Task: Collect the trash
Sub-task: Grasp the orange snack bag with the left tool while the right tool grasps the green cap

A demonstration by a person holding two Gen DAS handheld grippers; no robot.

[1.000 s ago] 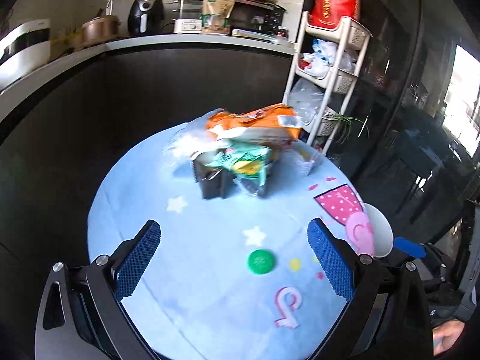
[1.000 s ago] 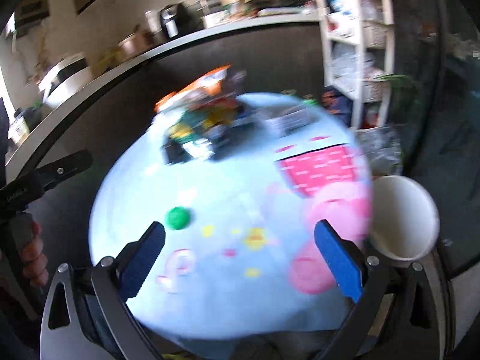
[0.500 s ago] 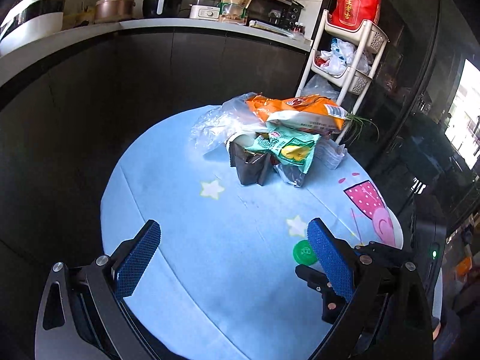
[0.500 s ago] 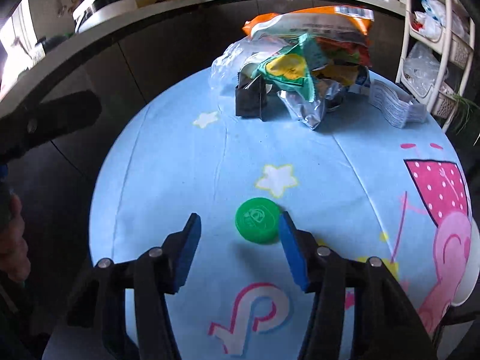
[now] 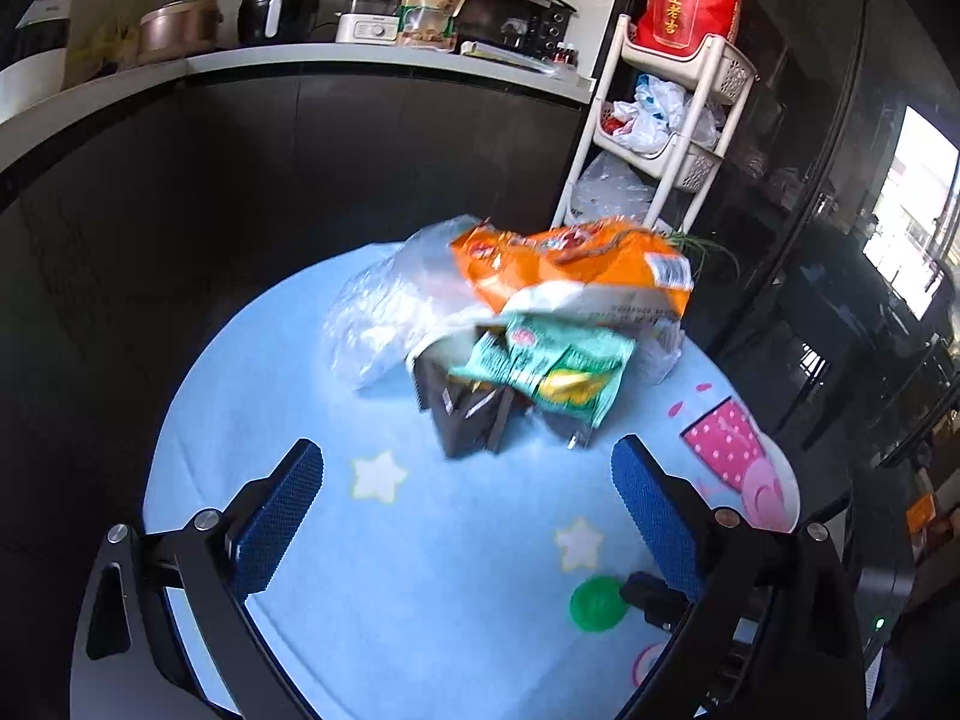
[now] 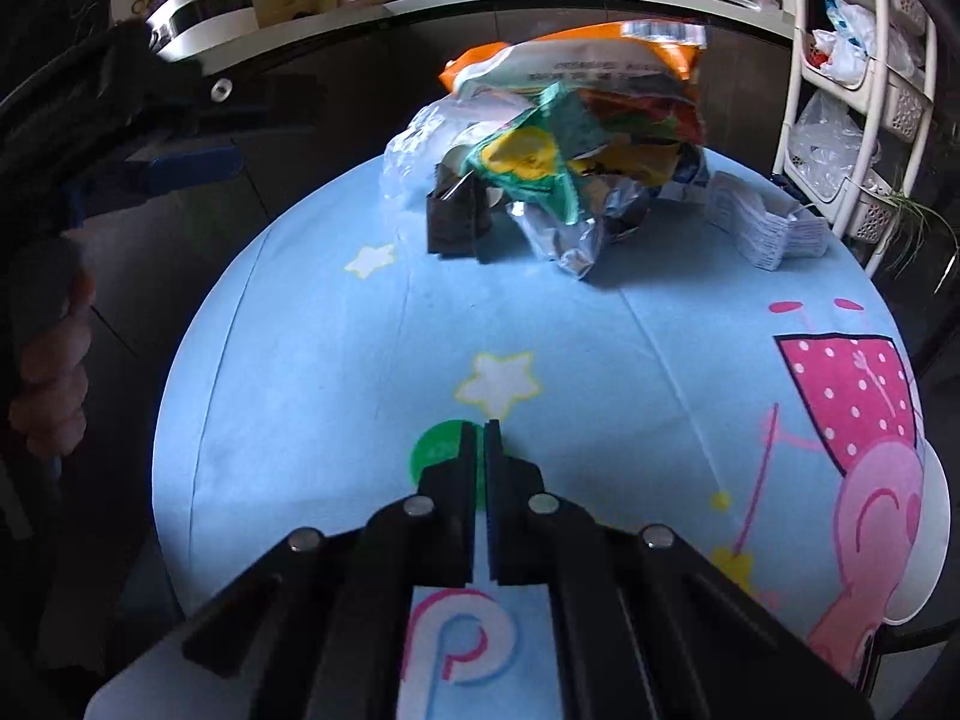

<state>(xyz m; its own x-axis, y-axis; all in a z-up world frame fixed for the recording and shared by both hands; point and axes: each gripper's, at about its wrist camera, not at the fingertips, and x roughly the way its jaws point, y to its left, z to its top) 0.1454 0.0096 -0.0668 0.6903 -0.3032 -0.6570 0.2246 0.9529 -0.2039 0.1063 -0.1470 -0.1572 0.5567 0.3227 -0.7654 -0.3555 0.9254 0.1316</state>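
Note:
A green bottle cap (image 6: 435,456) (image 5: 597,603) lies flat on the blue tablecloth (image 6: 360,360). My right gripper (image 6: 483,429) is shut, with its tips lying over the cap. Green shows on both sides of the fingers and none in the thin slit between the pads. In the left wrist view its dark tip (image 5: 651,597) touches the cap's right edge. My left gripper (image 5: 468,510) is open and empty, a little short of the trash pile: an orange bag (image 5: 570,267), a green packet (image 5: 558,369), a black box (image 5: 468,420) and a clear plastic bag (image 5: 384,312).
A crumpled white paper strip (image 6: 762,228) lies right of the pile. A white round container (image 6: 936,546) sits at the table's right edge. A white shelf rack (image 5: 672,120) stands behind the table, a dark counter (image 5: 300,66) beyond. A person's hand (image 6: 54,384) holds the left gripper.
My right gripper came down over the green cap and its jaws went from wide open to shut. My left gripper moved in toward the trash pile and stayed open.

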